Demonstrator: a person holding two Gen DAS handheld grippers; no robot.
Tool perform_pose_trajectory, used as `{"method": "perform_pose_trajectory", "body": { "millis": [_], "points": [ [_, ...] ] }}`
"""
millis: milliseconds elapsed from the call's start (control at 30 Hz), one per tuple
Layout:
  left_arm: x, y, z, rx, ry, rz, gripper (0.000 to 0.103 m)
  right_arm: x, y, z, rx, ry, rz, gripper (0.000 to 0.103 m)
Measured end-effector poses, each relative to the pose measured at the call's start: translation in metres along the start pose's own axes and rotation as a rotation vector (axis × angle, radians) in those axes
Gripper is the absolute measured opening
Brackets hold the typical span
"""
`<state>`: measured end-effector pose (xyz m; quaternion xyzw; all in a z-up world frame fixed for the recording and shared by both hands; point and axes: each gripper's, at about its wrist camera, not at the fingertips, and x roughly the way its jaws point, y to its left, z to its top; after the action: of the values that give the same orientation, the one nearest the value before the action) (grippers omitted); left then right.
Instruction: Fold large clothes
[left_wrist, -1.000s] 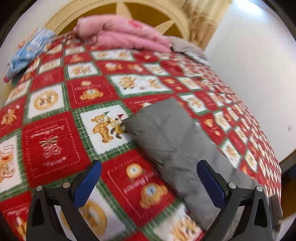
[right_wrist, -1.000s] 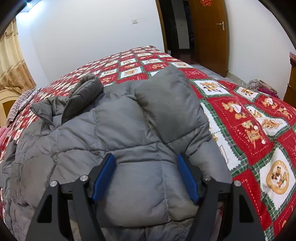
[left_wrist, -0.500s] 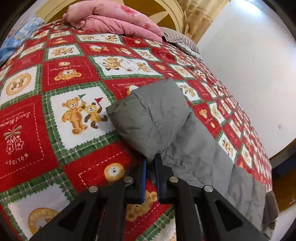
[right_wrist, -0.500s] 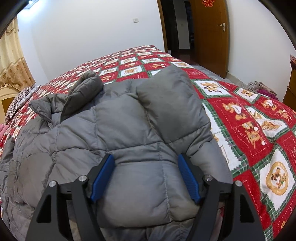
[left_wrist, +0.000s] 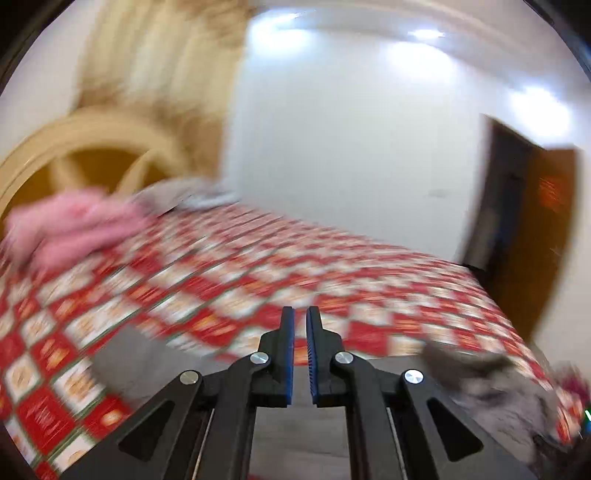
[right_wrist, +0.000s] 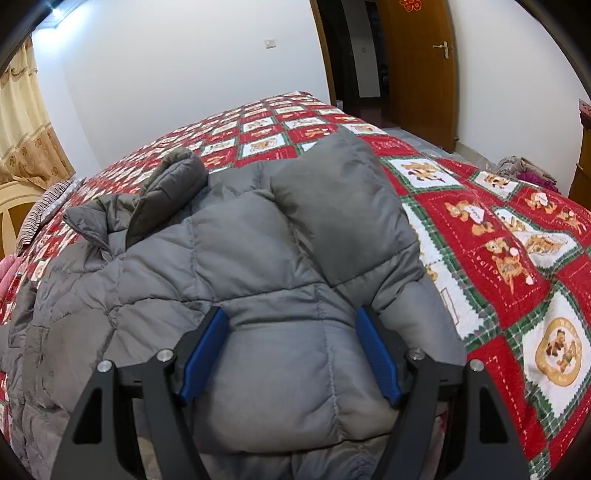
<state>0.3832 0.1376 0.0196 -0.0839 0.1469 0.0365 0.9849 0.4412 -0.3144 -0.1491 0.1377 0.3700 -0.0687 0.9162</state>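
Left claw (left_wrist: 300, 321): clenched, pads nearly touching, no cloth seen between them; view heavily blurred.
Right claw (right_wrist: 289, 310): grasping a thick puffed fold of the grey jacket (right_wrist: 236, 251), blue pads against both sides of the bulge.
Jacket position: spread on the bed (right_wrist: 498, 221), near edge at right claw.
Sleeve (right_wrist: 340, 192): folded in across jacket body.
Collar (right_wrist: 173, 177): bunched at far left end.
Bed cover: red-green teddy patchwork quilt.
Pink bedding (left_wrist: 74, 229): heaped by headboard (left_wrist: 92, 147).
Door (right_wrist: 417, 66): wooden, beyond the bed.
Curtain (right_wrist: 22, 122): yellow, left of bed.
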Motion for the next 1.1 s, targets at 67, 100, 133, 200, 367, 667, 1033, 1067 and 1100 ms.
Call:
{"method": "perform_pose_trajectory", "body": {
  "millis": [67,100,133,200,367,667,1033,1067,1100],
  "points": [
    [-0.009,-0.048,-0.003,0.074,-0.011,-0.109,0.005,0.0,-0.001,0.0,0.007,-0.002,0.008,0.075],
    [-0.011,-0.078,-0.009,0.106,0.002,-0.184,0.005,-0.001,-0.002,0.0,0.009,-0.003,0.01,0.075],
    [-0.01,-0.096,-0.015,0.125,0.018,-0.228,0.006,-0.001,-0.003,0.0,0.012,-0.004,0.014,0.075],
    [-0.006,-0.127,-0.029,0.14,0.063,-0.282,0.006,-0.001,-0.004,0.0,0.018,-0.006,0.022,0.075],
    [0.019,-0.103,-0.039,-0.048,0.15,-0.171,0.006,-0.002,-0.007,0.0,0.031,-0.01,0.039,0.075],
    [0.049,0.108,-0.061,-0.456,0.236,0.477,0.089,-0.003,-0.008,-0.001,0.037,-0.013,0.052,0.077],
    [0.103,0.206,-0.109,-0.735,0.409,0.742,0.089,-0.001,-0.003,0.0,0.014,-0.004,0.027,0.078],
    [0.104,0.201,-0.108,-0.709,0.399,0.724,0.088,0.0,-0.003,0.0,0.012,-0.003,0.025,0.078],
    [0.107,0.198,-0.109,-0.682,0.396,0.699,0.073,0.0,-0.002,0.0,0.01,-0.003,0.022,0.078]
  ]
}}
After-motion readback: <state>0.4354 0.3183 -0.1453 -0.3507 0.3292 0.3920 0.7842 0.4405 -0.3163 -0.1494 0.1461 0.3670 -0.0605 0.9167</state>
